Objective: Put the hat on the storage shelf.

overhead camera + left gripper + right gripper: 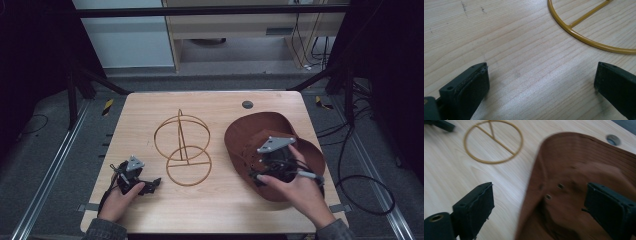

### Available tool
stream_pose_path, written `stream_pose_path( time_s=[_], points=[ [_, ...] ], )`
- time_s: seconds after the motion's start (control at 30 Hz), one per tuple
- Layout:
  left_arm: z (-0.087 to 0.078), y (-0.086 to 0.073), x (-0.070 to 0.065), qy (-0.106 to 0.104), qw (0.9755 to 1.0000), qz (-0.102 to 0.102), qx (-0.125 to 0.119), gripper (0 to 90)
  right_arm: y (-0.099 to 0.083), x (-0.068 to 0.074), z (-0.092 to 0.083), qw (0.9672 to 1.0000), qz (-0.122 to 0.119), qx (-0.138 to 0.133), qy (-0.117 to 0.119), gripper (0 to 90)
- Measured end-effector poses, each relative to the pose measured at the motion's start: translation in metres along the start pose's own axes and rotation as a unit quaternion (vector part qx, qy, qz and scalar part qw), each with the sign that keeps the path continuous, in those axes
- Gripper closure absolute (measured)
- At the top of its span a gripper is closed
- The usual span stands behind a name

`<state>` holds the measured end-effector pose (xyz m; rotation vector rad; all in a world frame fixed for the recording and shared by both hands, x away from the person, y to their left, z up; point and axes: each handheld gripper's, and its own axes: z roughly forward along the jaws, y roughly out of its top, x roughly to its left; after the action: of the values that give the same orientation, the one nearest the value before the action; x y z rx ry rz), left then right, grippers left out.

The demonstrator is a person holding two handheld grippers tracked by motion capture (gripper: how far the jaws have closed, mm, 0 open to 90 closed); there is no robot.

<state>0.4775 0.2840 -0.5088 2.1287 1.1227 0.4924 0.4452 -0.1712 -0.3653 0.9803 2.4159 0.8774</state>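
Claw spacing on the right claw is wide: one jaw is seen over bare wood, the other over the crown of the brown hat, with the hat's brim edge between them. Nothing is gripped. In the high view, the right claw is held above the hat, which lies at roughly 4 o'clock on the desk. The left claw is likewise spread wide over bare wood, holding nothing; it is placed at about 8 o'clock on the desk. The gold wire stand is positioned near the desk centre, at 9 o'clock from the hat, and its base ring lies just ahead of the left claw.

The step in hand is judged to be the approach to the hat. For the next move, the right claw would need to be lowered until the brim sits between the pads, then closed.
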Motion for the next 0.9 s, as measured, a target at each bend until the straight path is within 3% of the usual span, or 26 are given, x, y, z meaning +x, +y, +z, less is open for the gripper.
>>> stream_pose_path(
  time_s=[0.2,0.33,0.43,0.63,0.83,0.9],
  points=[
    [0.001,0.001,0.0,0.002,1.0,-0.002,0.0,0.0,-0.01,-0.047,-0.011,0.9989,0.022,0.037,-0.016,8.3],
    [0.003,0.003,0.0,0.004,1.0,-0.001,0.0,0.0,-0.014,-0.072,-0.013,0.9969,0.059,0.052,0.004,9.1],
    [0.004,0.004,0.0,0.002,1.0,-0.001,0.0,0.0,-0.012,-0.083,-0.011,0.9959,0.059,0.068,-0.001,9.0],
    [0.004,0.004,0.0,0.002,1.0,-0.001,0.0,0.0,0.002,-0.097,0.001,0.9962,0.043,0.075,0.002,10.7],
    [0.004,0.004,0.0,0.002,1.0,-0.001,0.0,0.0,0.012,-0.11,0.015,0.9943,0.051,0.094,-0.001,11.8],
    [0.004,0.004,0.0,0.002,1.0,-0.001,0.0,0.0,0.014,-0.113,0.018,0.9938,0.053,0.097,0.008,11.5]
  ],
)
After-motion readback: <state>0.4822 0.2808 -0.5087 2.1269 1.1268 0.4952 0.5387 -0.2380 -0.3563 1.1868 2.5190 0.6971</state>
